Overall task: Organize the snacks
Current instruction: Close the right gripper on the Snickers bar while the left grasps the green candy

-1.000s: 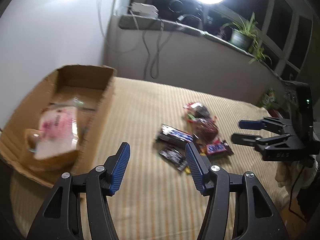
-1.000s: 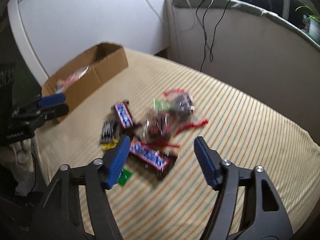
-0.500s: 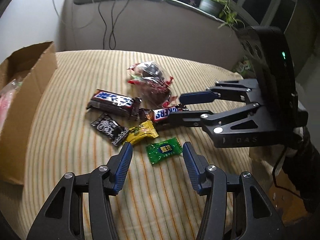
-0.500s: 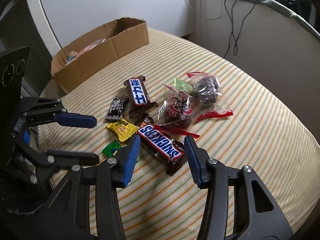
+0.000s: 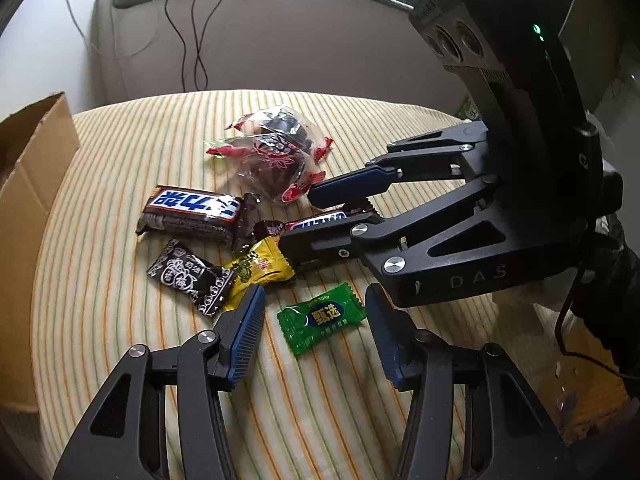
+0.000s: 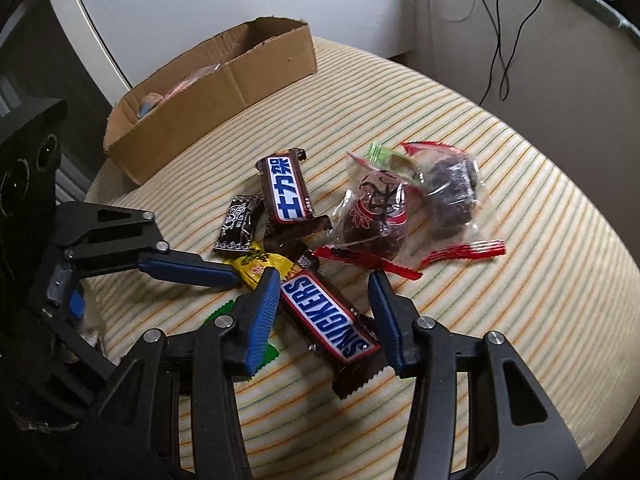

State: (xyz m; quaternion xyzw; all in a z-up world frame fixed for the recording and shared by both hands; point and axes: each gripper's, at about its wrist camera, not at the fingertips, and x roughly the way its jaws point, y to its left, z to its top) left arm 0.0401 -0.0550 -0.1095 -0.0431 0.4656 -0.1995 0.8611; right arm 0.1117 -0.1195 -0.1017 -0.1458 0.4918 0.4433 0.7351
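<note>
Two grippers work over one small heap of snacks. The left gripper (image 5: pixel 314 326) has its fingers spread to either side of the green candy (image 5: pixel 322 318), which lies flat on the cloth with a gap to each blue pad. The right gripper (image 6: pixel 324 312) straddles the Snickers bar (image 6: pixel 330 322); its fingers are spread, the left pad close against the wrapper's edge and the right pad standing off, so nothing is pinched. Just beyond the fingers lie the yellow candy (image 5: pixel 260 266), the black candy (image 5: pixel 190 276) and a second Snickers bar (image 5: pixel 194 214) with blue and white lettering, all touching or overlapping. Two clear bags of dark sweets (image 6: pixel 412 204) with red crimped ends lie on the far side of the heap. The striped cloth (image 6: pixel 520 280) is bare to the right of the heap and toward the near edge. The cardboard box (image 6: pixel 208 92) stands well apart at the table's left edge, with wrapped goods inside.
</note>
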